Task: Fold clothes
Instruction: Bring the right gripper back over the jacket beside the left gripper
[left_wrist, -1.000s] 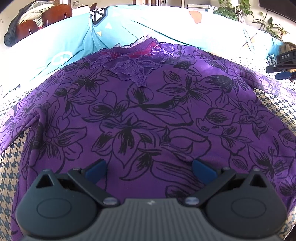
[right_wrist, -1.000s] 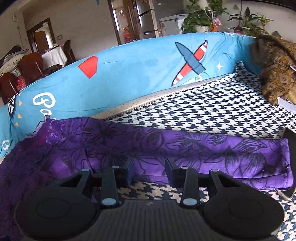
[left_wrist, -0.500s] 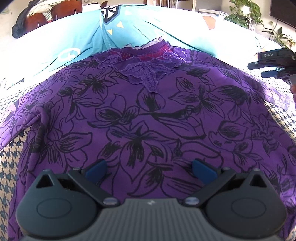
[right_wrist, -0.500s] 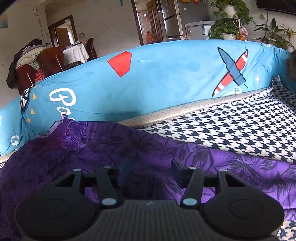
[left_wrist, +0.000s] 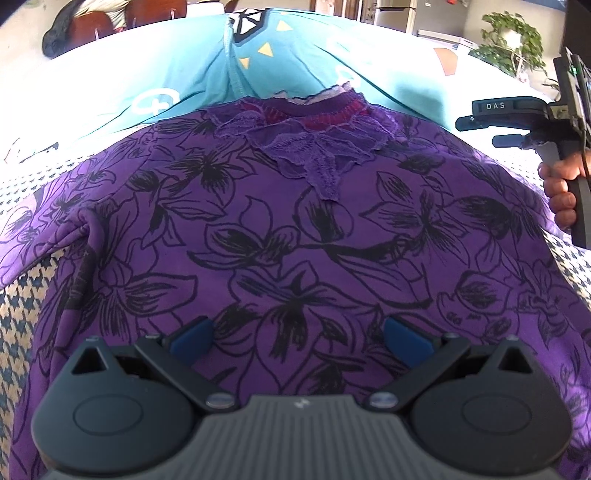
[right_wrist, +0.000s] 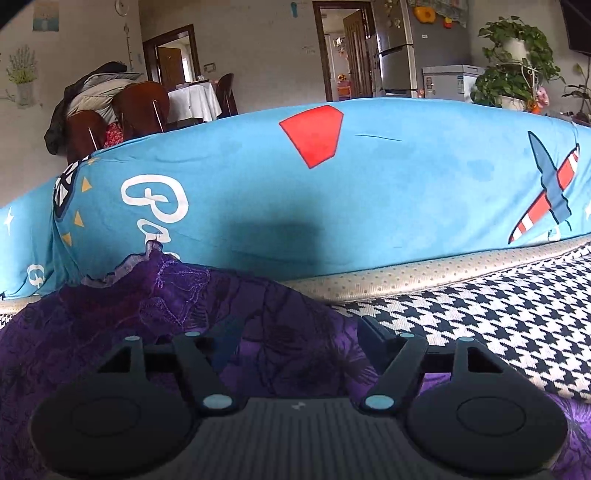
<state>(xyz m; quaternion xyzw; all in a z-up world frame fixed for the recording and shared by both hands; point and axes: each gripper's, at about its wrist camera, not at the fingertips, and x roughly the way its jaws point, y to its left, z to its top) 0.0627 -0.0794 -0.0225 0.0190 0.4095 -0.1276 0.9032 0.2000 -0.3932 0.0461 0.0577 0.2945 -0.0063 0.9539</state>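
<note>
We see the purple floral top (left_wrist: 295, 240) spread flat on the houndstooth cover (right_wrist: 498, 314), its lace collar toward the blue cushion (right_wrist: 332, 184). Above the top, our left gripper (left_wrist: 297, 334) and right gripper (right_wrist: 295, 339) both hold their jaws wide, gripping nothing.

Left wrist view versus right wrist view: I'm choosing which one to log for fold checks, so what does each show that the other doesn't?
Only the left wrist view shows the purple floral top spread nearly whole, its lace neckline, and a hand holding the right tool. Only the right wrist view shows the room behind: fridge, dining chairs, doorways, and the red shape and plane print on the blue cover. Both show the top, the blue cover, the houndstooth surface and an open tool over the cloth, holding nothing.
</note>
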